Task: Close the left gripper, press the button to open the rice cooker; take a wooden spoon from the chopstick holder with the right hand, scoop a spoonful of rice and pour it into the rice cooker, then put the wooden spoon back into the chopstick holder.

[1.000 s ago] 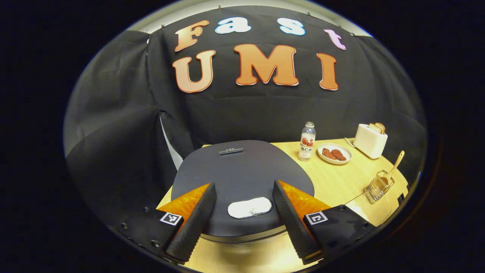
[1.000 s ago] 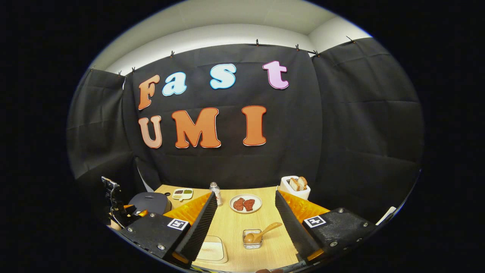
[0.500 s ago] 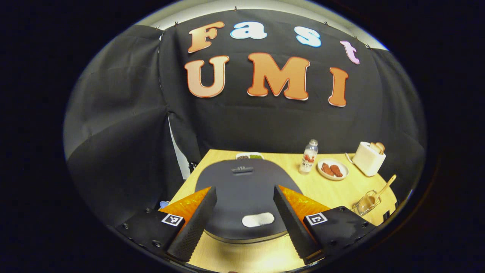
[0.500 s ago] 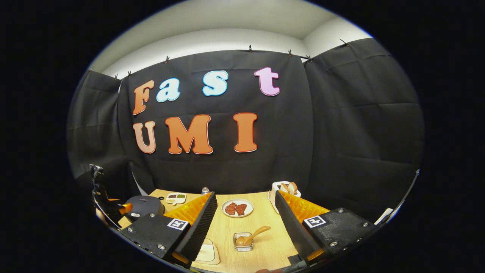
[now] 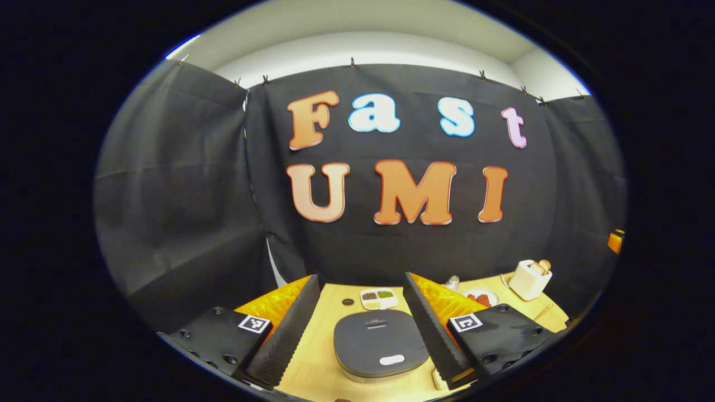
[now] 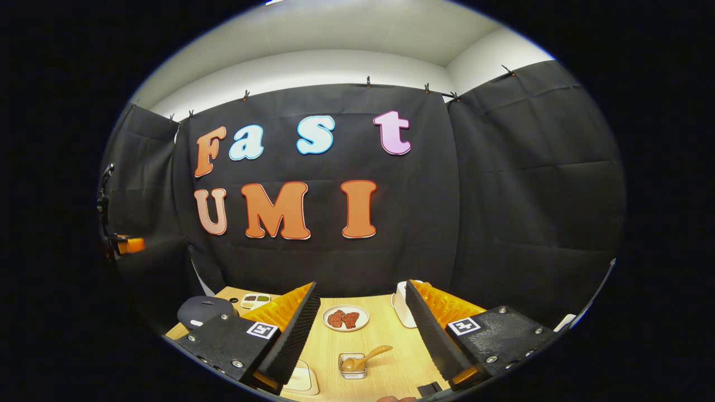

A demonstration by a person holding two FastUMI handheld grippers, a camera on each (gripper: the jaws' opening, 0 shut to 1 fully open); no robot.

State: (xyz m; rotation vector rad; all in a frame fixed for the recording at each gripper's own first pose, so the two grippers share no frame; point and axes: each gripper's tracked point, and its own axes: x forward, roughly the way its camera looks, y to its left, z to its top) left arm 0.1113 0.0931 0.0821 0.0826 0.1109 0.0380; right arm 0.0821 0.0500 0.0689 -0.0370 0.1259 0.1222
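Observation:
The dark grey rice cooker [image 5: 380,341] sits on the wooden table with its lid down and a white button [image 5: 391,360] at its near edge. My left gripper [image 5: 360,373] hovers high above it, open and holding nothing. In the right gripper view the rice cooker [image 6: 202,310] is far left. The wooden spoon [image 6: 366,358] leans in the small chopstick holder [image 6: 351,368] at centre front. My right gripper [image 6: 362,381] is open above the holder, well apart from the spoon. The left gripper [image 6: 120,244] shows high at the far left.
A plate of red food [image 6: 345,318], a white toaster [image 6: 400,301] and a small divided dish [image 6: 255,300] stand at the back of the table [image 6: 385,335]. A pale square container [image 6: 301,377] lies by the front edge, partly hidden by my finger. A bottle [image 5: 451,282] stands near the toaster [image 5: 529,277].
My left gripper has risen and drawn back from the cooker, which now looks much smaller and lower. The right gripper has lifted slightly. Both stay open.

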